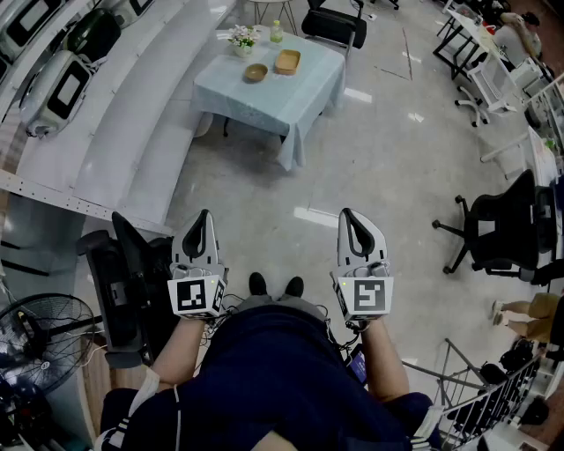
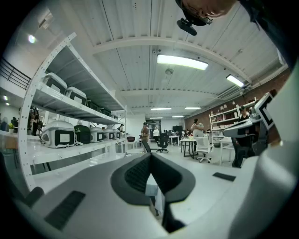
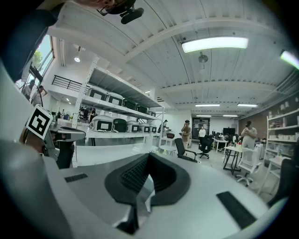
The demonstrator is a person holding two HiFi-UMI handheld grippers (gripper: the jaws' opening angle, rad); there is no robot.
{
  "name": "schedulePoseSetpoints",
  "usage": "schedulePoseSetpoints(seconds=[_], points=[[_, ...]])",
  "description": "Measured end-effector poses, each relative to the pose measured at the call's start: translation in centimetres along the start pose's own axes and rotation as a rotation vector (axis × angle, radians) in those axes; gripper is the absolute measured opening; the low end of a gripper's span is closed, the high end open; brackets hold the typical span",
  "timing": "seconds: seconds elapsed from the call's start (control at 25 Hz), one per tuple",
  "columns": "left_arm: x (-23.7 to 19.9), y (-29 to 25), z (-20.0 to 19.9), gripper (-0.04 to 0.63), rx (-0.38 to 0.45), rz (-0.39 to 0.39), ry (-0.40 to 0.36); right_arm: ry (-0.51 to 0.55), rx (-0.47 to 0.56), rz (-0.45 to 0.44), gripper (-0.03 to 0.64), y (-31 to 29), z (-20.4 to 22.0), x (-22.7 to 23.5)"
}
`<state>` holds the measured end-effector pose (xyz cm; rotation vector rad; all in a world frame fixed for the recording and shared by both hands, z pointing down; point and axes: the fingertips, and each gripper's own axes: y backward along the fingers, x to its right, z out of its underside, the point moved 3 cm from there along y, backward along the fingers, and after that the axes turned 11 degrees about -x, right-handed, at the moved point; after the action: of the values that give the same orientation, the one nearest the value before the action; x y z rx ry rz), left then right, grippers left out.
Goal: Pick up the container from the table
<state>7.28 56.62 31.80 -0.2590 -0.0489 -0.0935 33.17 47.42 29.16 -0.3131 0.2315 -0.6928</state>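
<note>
A small table [image 1: 304, 97] with a pale blue cloth stands far ahead across the floor. On it lie a tan square container [image 1: 287, 61], a round wooden bowl [image 1: 256, 72], a flower pot [image 1: 242, 39] and a green bottle [image 1: 276, 33]. My left gripper [image 1: 204, 214] and right gripper [image 1: 346, 213] are held side by side at waist height, well short of the table. Both point forward with jaws shut and nothing between them. In the left gripper view the left gripper [image 2: 150, 158] shows its closed jaws, as the right gripper [image 3: 148, 158] does in its own view.
A white shelf rack [image 1: 132, 114] with appliances runs along the left. A black chair [image 1: 123, 282] and a fan [image 1: 44, 339] stand close at my left. Another black office chair [image 1: 502, 229] is at the right, and one [image 1: 335, 22] behind the table. People stand far off [image 3: 187, 133].
</note>
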Motion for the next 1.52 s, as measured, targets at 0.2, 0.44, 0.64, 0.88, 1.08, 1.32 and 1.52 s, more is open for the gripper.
schedulePoseSetpoints(seconds=[0.2, 0.44, 0.64, 0.88, 1.08, 1.32, 1.52], points=[[-0.3, -0.3, 0.0, 0.003, -0.003, -0.005, 0.003, 0.03, -0.007, 0.009, -0.003, -0.3, 0.4, 0.1], [-0.3, -0.4, 0.0, 0.003, -0.007, -0.009, 0.002, 0.045, -0.011, 0.013, -0.003, -0.5, 0.7, 0.3], [-0.4, -0.5, -0.1, 0.003, -0.007, -0.006, -0.005, 0.03, 0.002, -0.001, -0.002, -0.7, 0.3, 0.1], [-0.4, -0.6, 0.0, 0.003, -0.008, 0.017, -0.02, 0.049, 0.013, 0.009, 0.003, -1.0, 0.3, 0.2], [-0.6, -0.6, 0.0, 0.002, -0.013, 0.029, -0.03, 0.035, 0.062, -0.007, 0.064, -1.2, -0.5, 0.1], [-1.1, -0.5, 0.0, 0.002, -0.024, 0.037, -0.027, 0.045, 0.051, -0.018, 0.159, -1.9, -0.6, 0.0], [-1.5, -0.5, 0.1, 0.002, -0.022, 0.048, -0.024, 0.072, 0.026, -0.021, 0.265, -2.3, -1.3, -0.3]])
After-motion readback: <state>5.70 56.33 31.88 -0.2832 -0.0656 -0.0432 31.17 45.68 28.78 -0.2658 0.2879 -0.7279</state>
